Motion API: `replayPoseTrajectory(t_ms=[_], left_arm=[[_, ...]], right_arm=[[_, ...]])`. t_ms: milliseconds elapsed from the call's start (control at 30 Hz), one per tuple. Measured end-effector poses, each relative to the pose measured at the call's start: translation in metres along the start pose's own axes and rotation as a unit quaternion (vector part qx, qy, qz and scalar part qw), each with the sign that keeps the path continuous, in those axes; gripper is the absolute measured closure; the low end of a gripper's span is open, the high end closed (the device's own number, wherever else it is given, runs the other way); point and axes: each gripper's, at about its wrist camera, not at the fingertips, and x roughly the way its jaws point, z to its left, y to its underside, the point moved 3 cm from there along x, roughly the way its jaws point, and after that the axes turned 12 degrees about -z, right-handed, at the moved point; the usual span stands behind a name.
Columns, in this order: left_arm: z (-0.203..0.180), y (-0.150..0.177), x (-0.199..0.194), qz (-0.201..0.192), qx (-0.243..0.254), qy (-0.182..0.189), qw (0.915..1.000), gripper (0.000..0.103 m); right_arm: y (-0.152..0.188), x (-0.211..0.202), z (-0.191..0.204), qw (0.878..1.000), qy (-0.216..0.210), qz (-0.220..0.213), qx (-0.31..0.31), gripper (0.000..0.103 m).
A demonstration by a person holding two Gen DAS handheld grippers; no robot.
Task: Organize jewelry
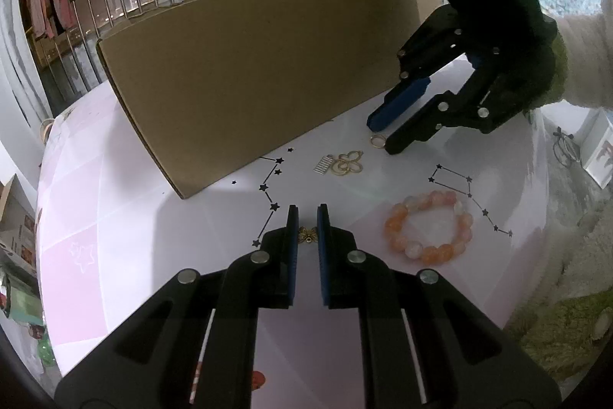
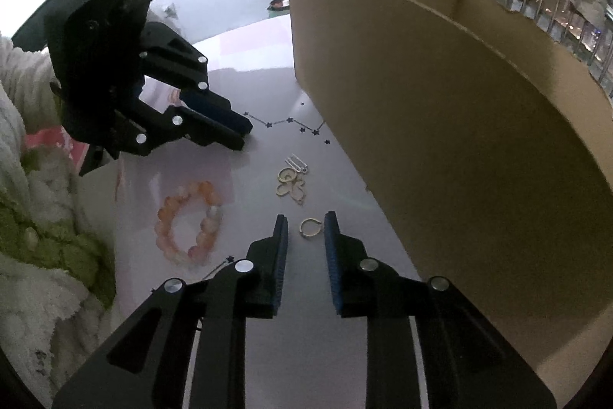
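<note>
The left gripper (image 1: 307, 217) pinches a small gold butterfly charm (image 1: 307, 235). Beyond, the orange bead bracelet (image 1: 429, 225) and gold pendants (image 1: 346, 163) lie loose on the table (image 1: 115, 217). The right gripper (image 2: 305, 223), jaws narrowly parted, straddles a gold ring (image 2: 308, 229) unpressed. The cardboard box (image 1: 249, 64) behind hides its inside; most sorting seems left.

A small gold bow-shaped charm (image 1: 307, 235) sits clamped between blue pads. An orange-and-white bead bracelet (image 1: 429, 227) lies flat on the pale tabletop, well apart from a gold ring (image 2: 309, 228) (thin, lying flat). Between them rest a gold clover-shaped pendant (image 1: 348, 161) and, touching it, a little silver charm (image 1: 322, 165).
</note>
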Motion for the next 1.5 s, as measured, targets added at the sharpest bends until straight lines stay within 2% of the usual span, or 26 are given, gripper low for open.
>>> replayPoseTrajectory(t_ms=[100,200,833,900,1267,1300,1433,1500], left_arm=[[0.0,0.0,0.0,0.0,-0.002,0.001,1.0,0.094],[0.0,-0.001,0.001,0.0,-0.004,0.001,1.0,0.094],[-0.006,-0.003,0.001,0.002,0.005,-0.001,1.0,0.094],[-0.006,-0.003,0.001,0.002,0.005,-0.002,1.0,0.094],[-0.015,-0.003,-0.008,-0.007,0.011,-0.006,0.9999,0.094],[-0.016,-0.002,-0.008,-0.006,0.01,-0.007,0.9999,0.094],[-0.018,-0.003,-0.009,-0.004,0.004,-0.008,1.0,0.094],[-0.017,-0.003,-0.008,-0.001,-0.001,-0.008,1.0,0.093]], right_arm=[[-0.002,0.004,0.001,1.0,-0.01,-0.004,-0.002,0.084],[-0.003,0.006,-0.001,1.0,-0.019,-0.007,0.002,0.091],[-0.001,-0.003,-0.002,0.999,-0.01,-0.022,0.021,0.092],[-0.001,-0.005,-0.002,0.999,-0.007,-0.022,0.024,0.103],[-0.002,-0.02,0.002,0.999,0.01,-0.026,0.039,0.102],[-0.003,-0.022,0.002,0.999,0.015,-0.027,0.035,0.1],[-0.005,-0.019,0.005,0.999,0.017,-0.022,0.028,0.077],[-0.005,-0.013,0.004,0.999,0.018,-0.017,0.026,0.076]])
